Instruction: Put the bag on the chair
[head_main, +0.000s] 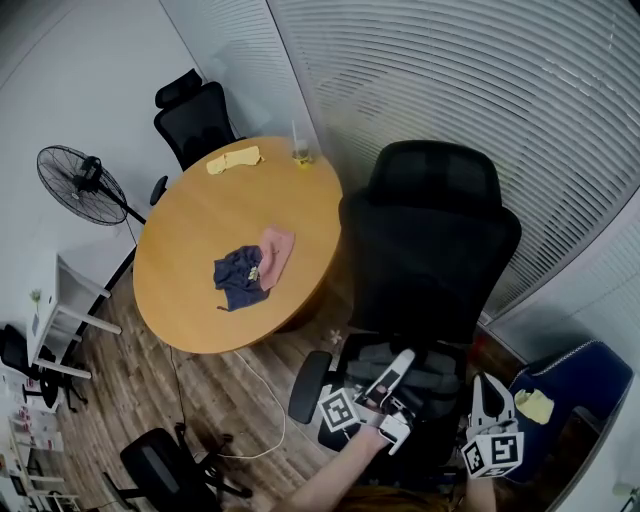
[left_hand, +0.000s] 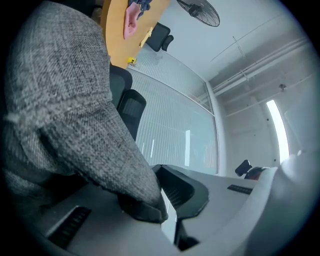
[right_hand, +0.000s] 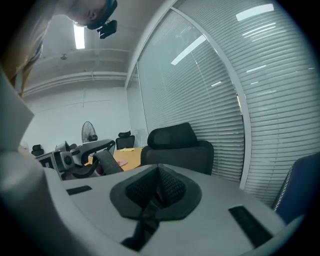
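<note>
Soft grey woven fabric bag (left_hand: 75, 100) looks light and floppy; left gripper (left_hand: 162, 200) clenches its edge over the near black office chair (head_main: 430, 250), right gripper (right_hand: 157, 175) closed, empty

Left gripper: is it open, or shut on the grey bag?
The left gripper is shut on the bag: grey fabric is pinched between its closed jaws.

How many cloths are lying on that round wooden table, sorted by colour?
Yellow cloth: 1
Pink cloth: 1
Dark blue cloth: 1
Total: 3
</note>
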